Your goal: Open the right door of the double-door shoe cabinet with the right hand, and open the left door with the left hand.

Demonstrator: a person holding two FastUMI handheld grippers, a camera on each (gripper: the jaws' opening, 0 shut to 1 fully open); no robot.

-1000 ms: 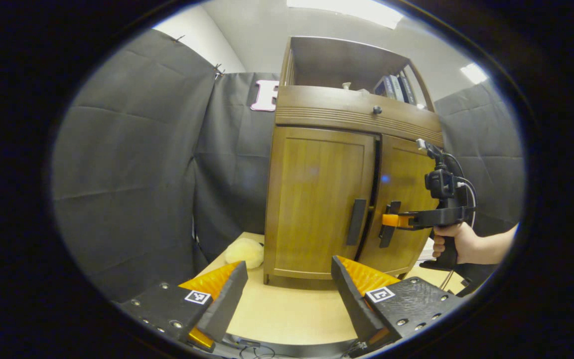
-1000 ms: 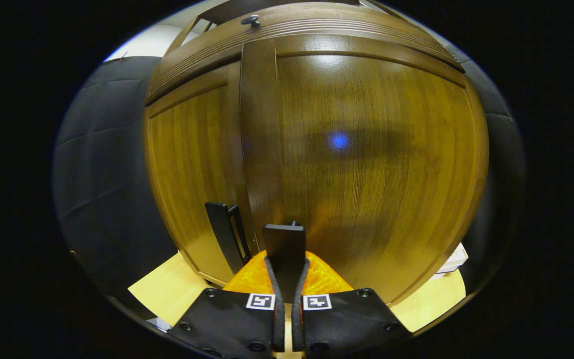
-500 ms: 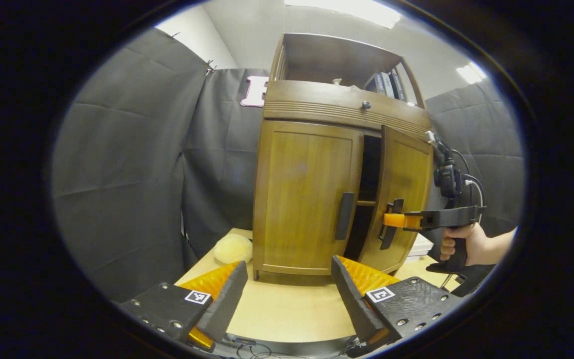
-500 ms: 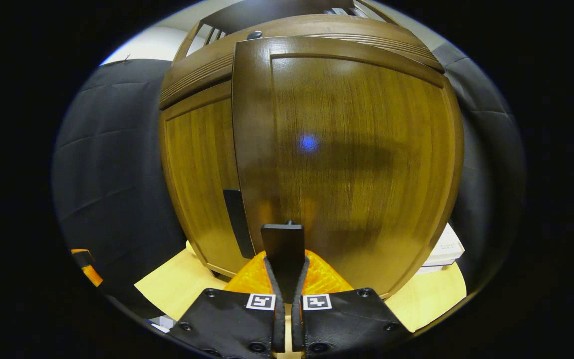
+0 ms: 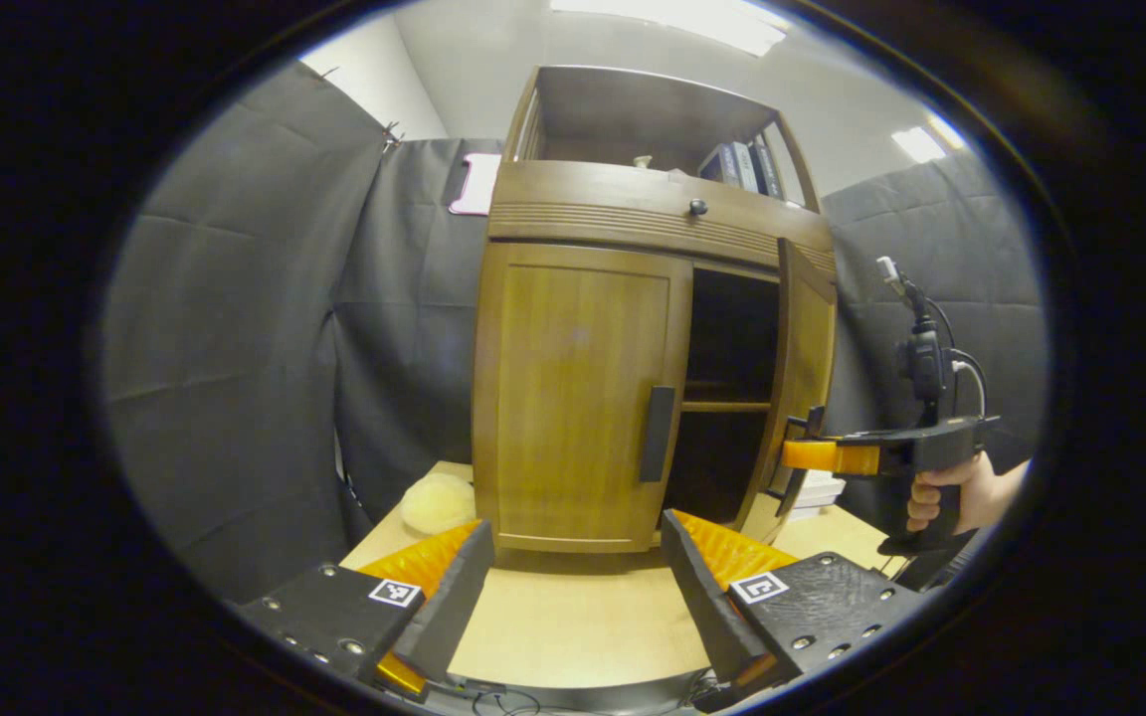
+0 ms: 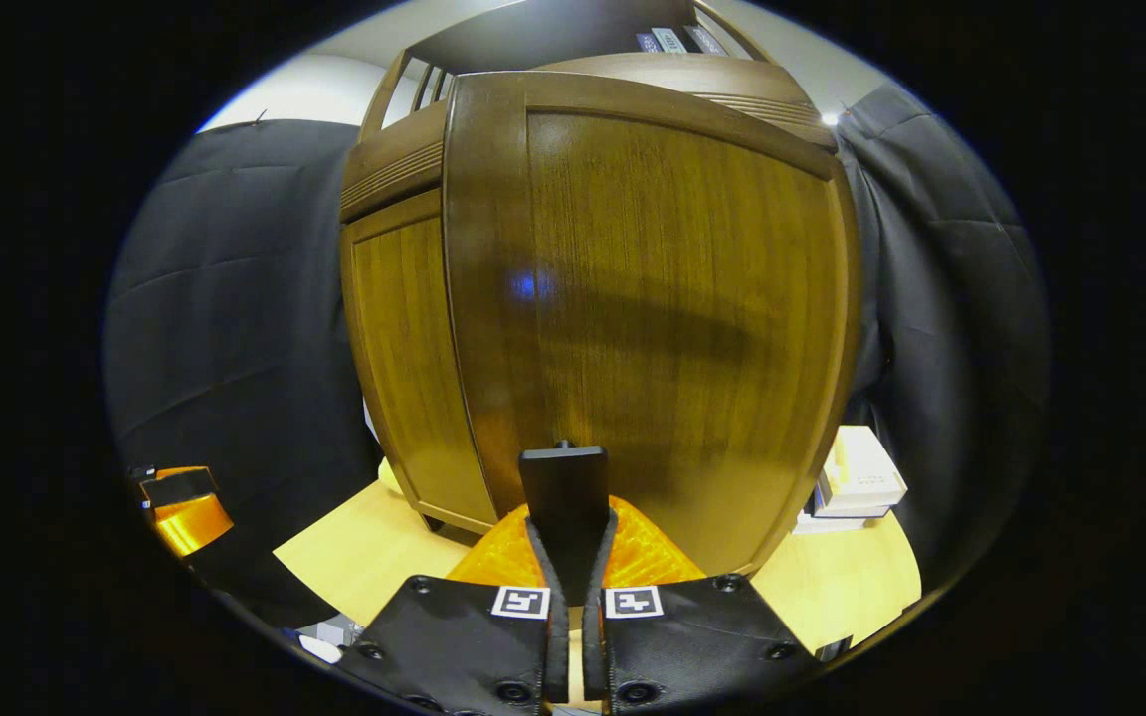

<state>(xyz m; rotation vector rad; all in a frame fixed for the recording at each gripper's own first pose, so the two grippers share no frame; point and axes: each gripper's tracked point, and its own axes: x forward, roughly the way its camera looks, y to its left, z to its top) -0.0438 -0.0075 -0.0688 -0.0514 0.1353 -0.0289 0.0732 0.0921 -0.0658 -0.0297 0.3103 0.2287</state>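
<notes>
Pale wooden tabletop [image 5: 573,626] carries shoe cabinet [image 5: 633,214], black cloth behind. Right door [image 6: 653,318] swung well out, dark interior exposed; left door [image 5: 573,398] closed flat. Right gripper [image 6: 567,542] fingers clamped together on right door's handle [image 6: 563,487]. Left gripper [image 5: 573,587] fingers wide apart, holding nothing, short of left door's handle [image 5: 657,435]. Hand [image 5: 951,492] grips right gripper's grip.

Shoe cabinet [image 5: 583,398] on table [image 5: 573,617]
</notes>
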